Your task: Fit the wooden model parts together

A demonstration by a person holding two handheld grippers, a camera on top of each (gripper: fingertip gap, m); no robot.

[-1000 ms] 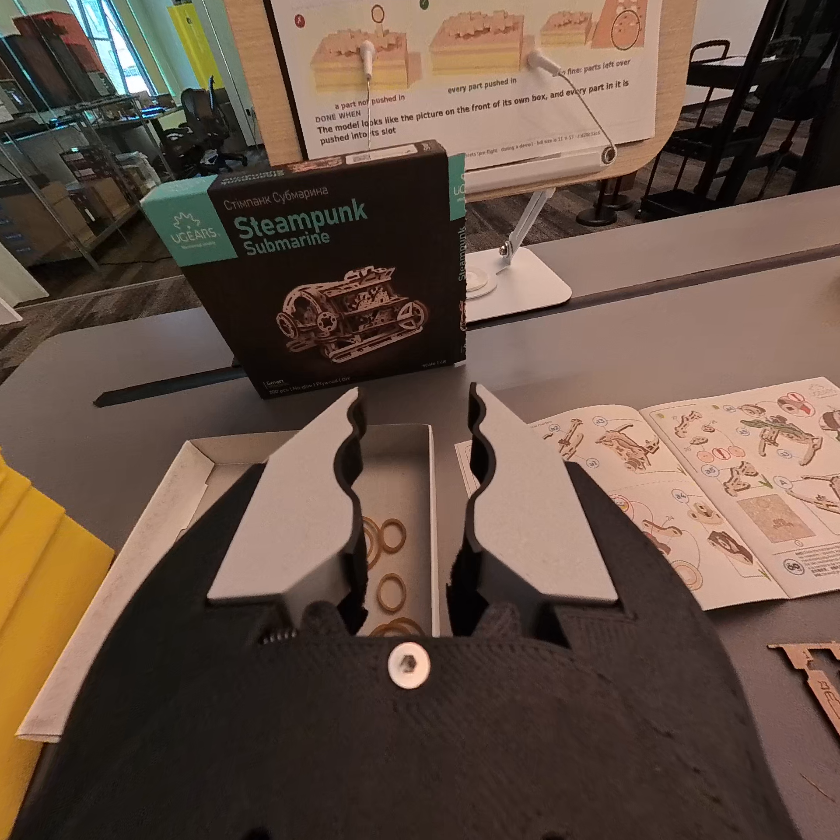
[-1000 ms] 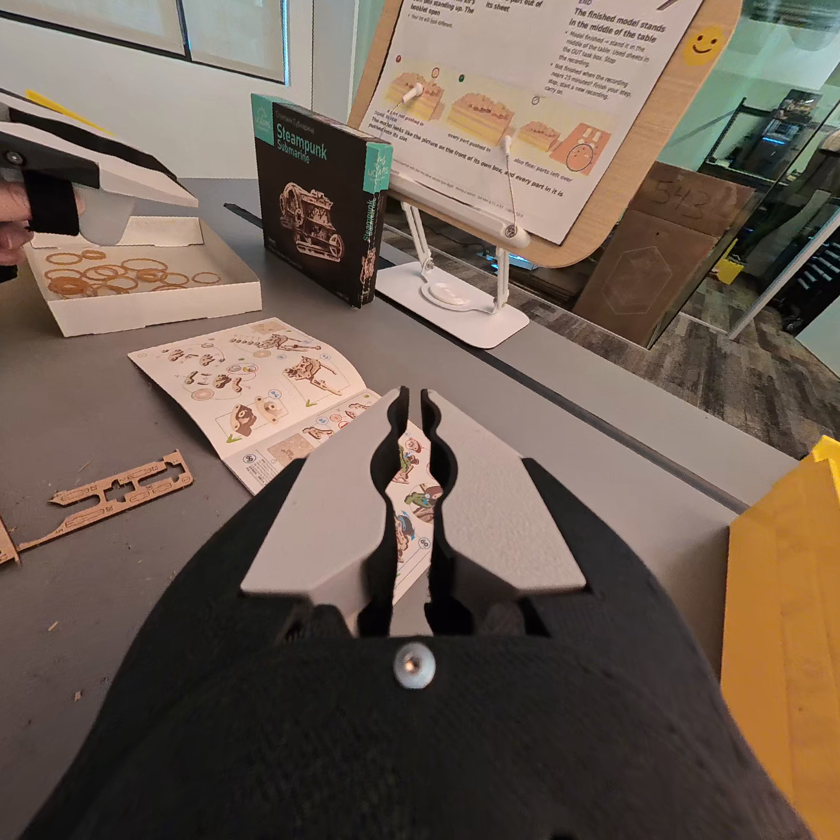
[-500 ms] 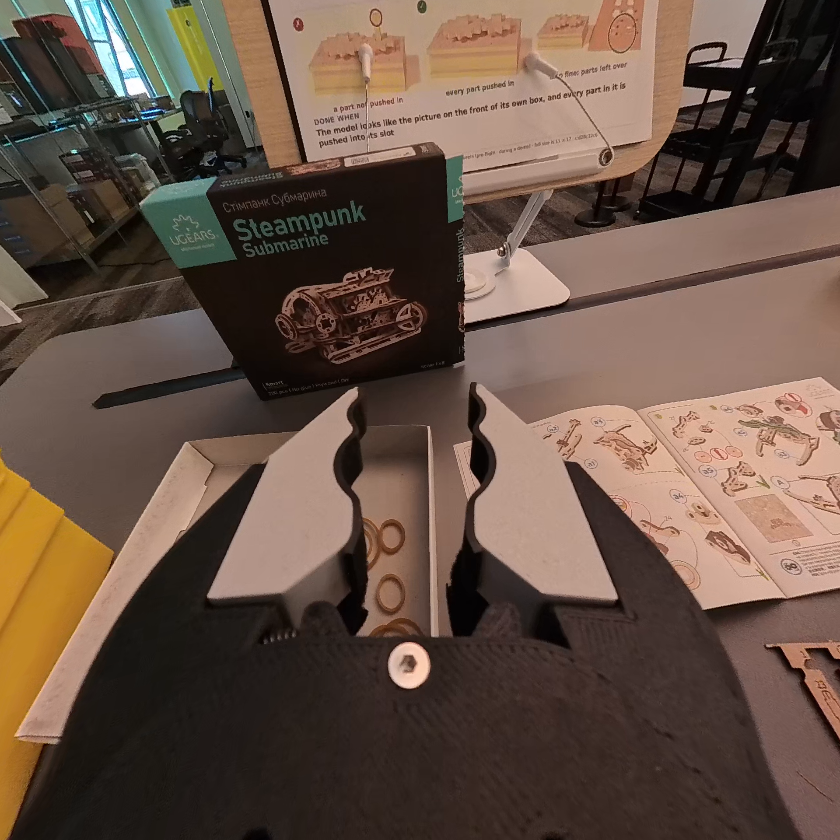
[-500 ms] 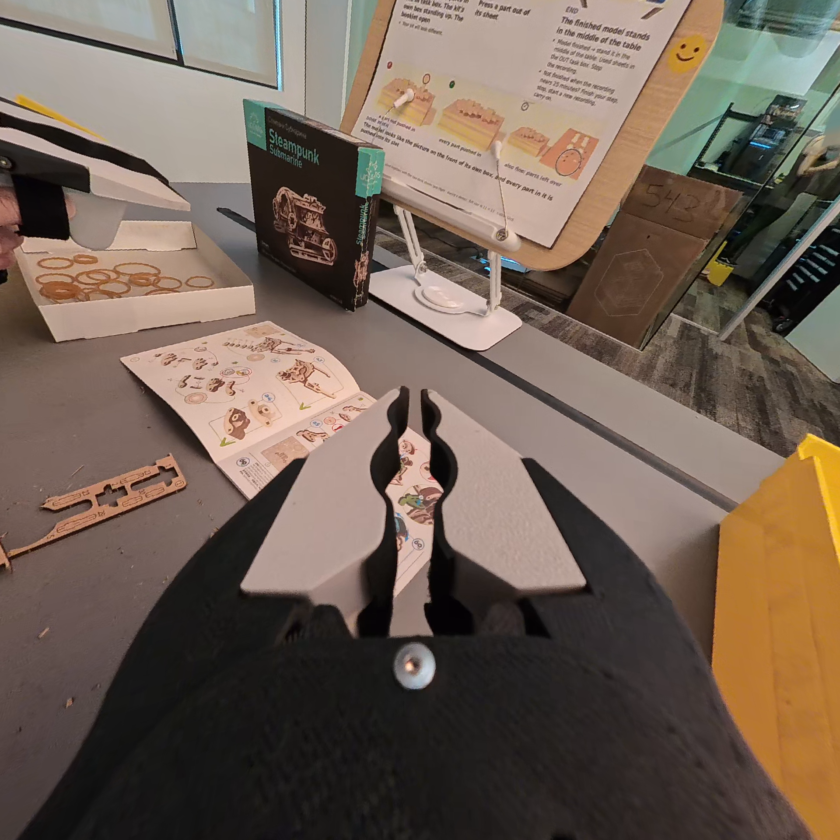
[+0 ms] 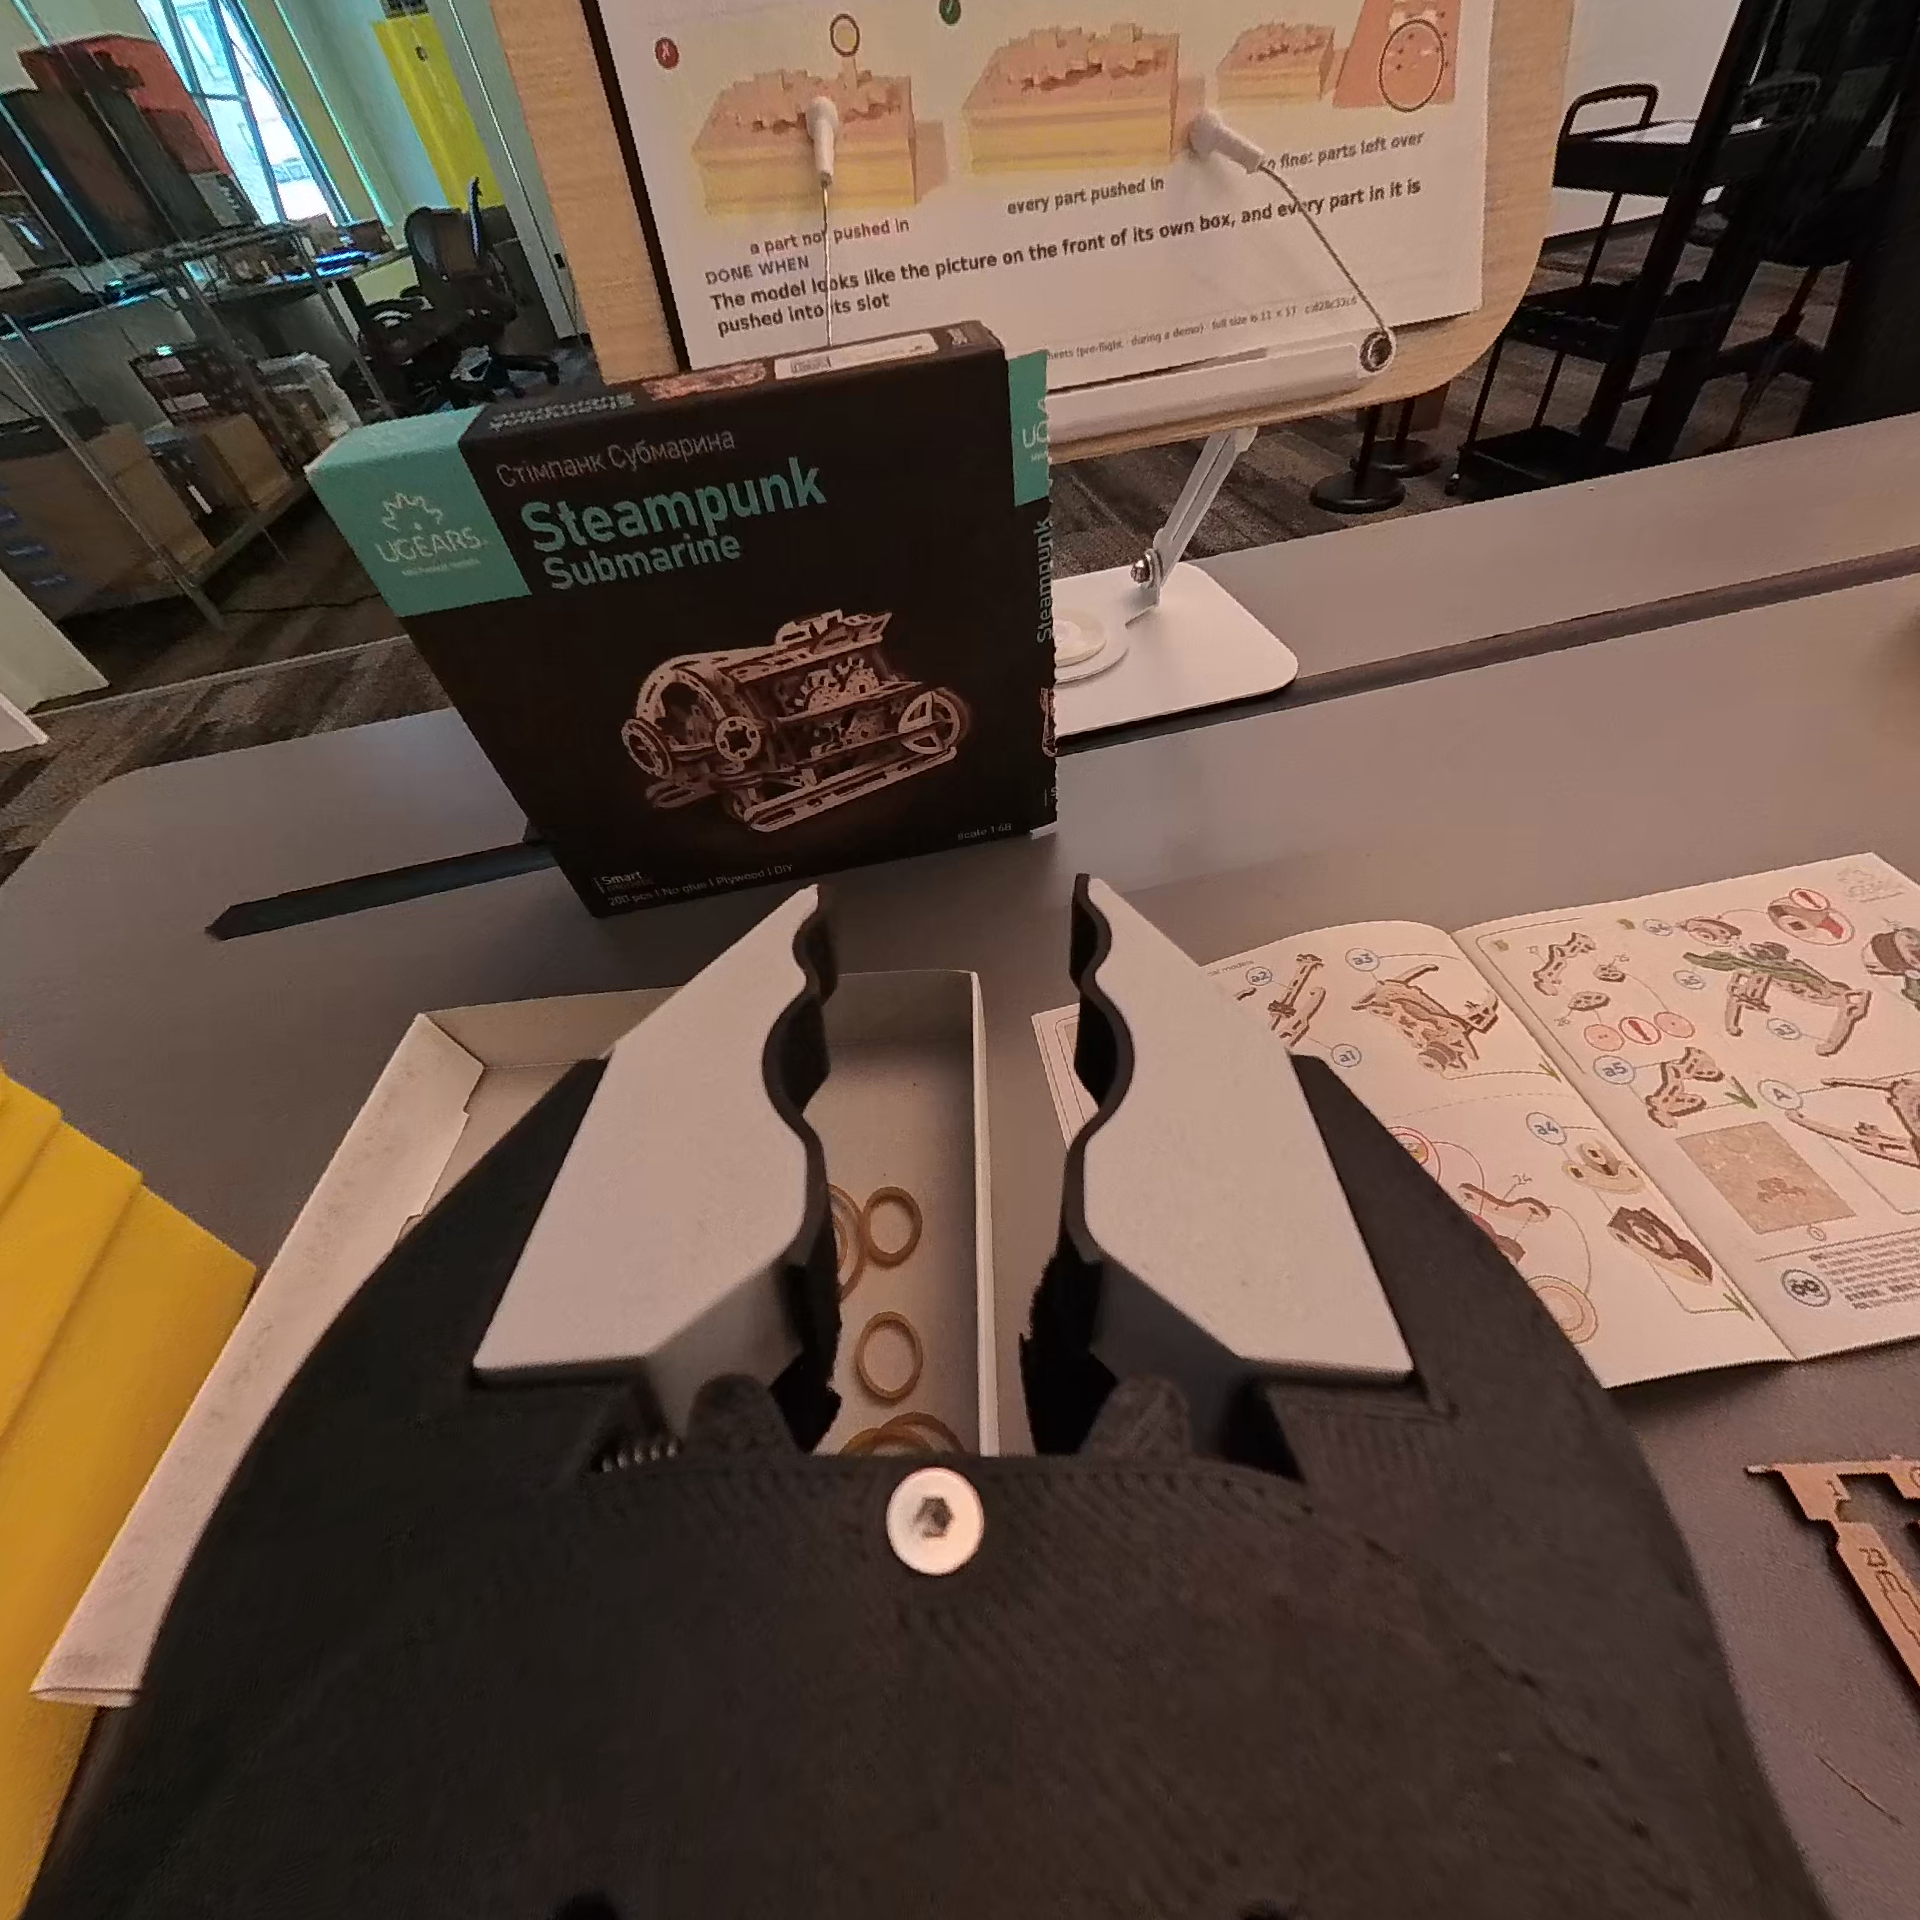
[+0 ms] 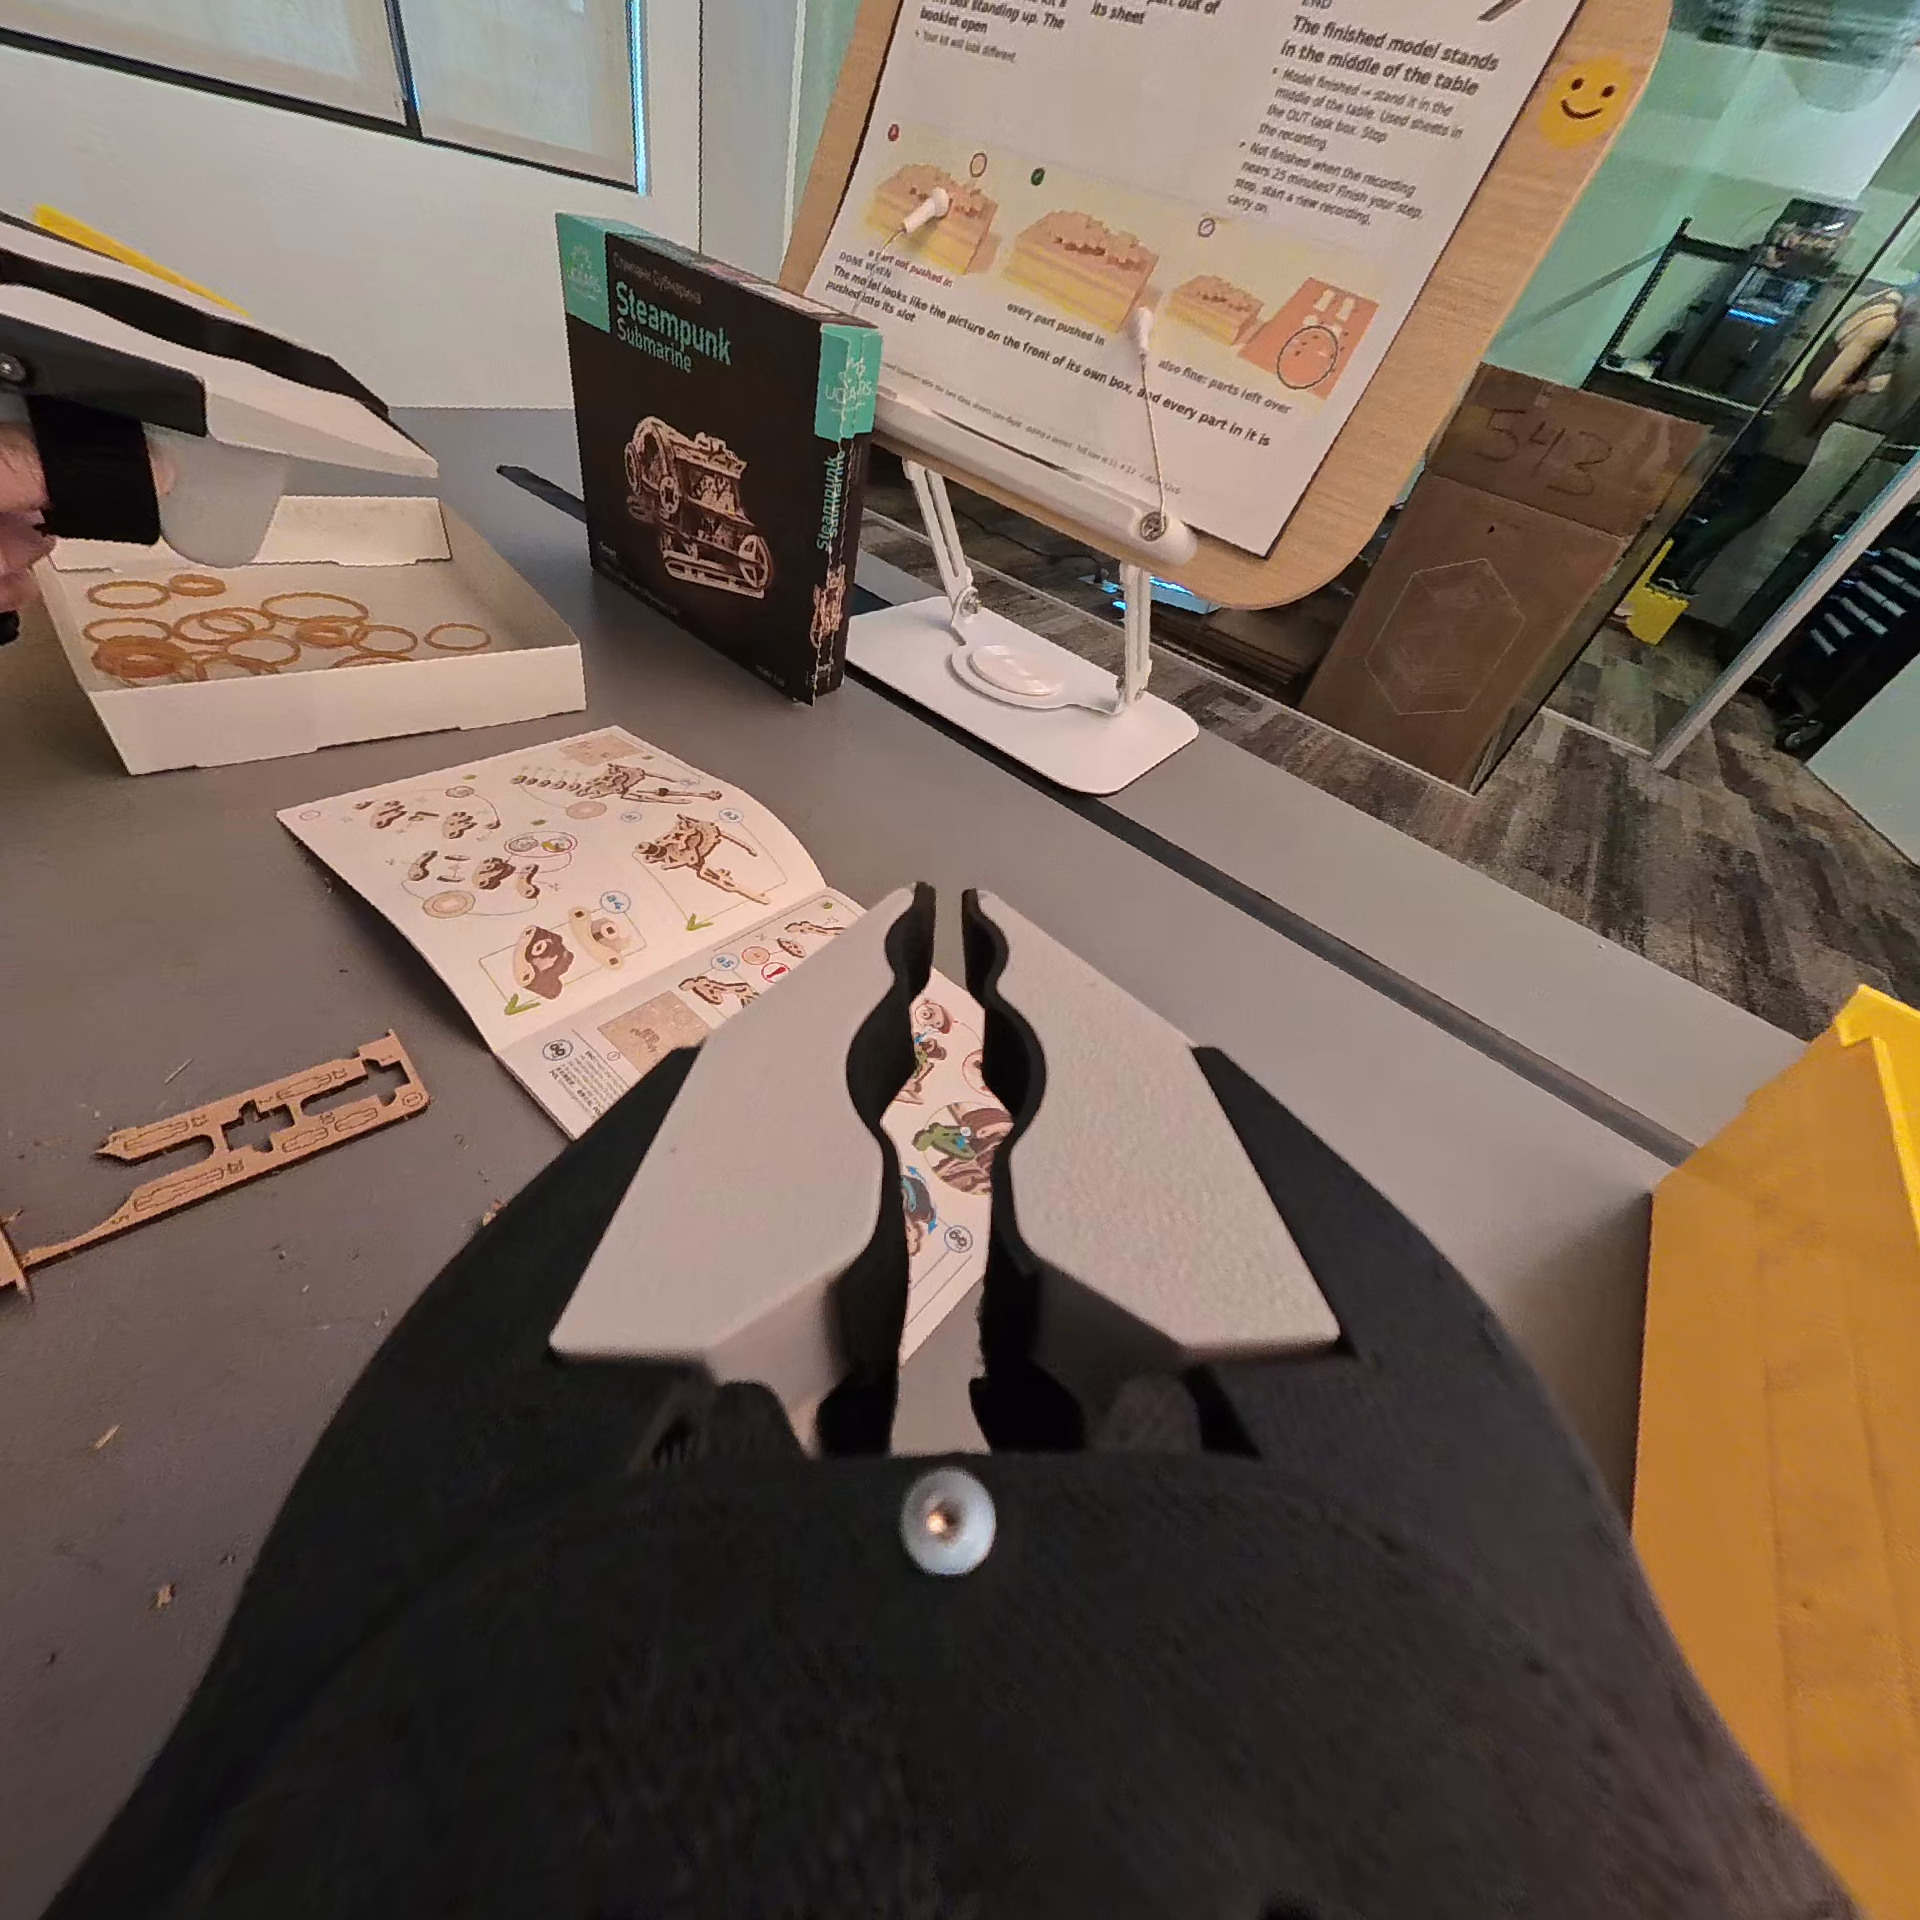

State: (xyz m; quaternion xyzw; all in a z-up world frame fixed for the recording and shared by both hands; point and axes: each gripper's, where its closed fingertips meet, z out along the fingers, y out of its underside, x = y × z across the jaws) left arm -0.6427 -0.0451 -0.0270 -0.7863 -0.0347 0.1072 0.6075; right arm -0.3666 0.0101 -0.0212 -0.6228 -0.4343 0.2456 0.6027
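Observation:
My left gripper (image 5: 948, 914) is open and empty, held above a shallow white box (image 5: 447, 1049) that holds several wooden rings (image 5: 891, 1226). The right wrist view shows the same box (image 6: 343, 707), its rings (image 6: 260, 634) and the left gripper (image 6: 239, 416) over it. My right gripper (image 6: 948, 896) is nearly shut with nothing between its fingers, above the open instruction booklet (image 6: 561, 883). A flat cut-out wooden piece (image 6: 260, 1127) lies on the grey table left of it; its end shows in the left wrist view (image 5: 1870, 1569).
The dark kit box (image 5: 727, 644) stands upright behind the white box. A sign board on a white stand (image 6: 1039, 686) is behind it. Yellow bins sit at the left (image 5: 94, 1351) and at the right (image 6: 1787, 1351). The booklet (image 5: 1558, 1101) lies right of the white box. My right fingertips sit around 30 cm from my left ones. From either gripper's tips it is about 20 cm to the flat cut-out wooden piece (image 6: 260, 1127).
The right gripper's view has shifted slightly, the kit box and sign board drifting a little left in it. The left gripper has stayed still and open.

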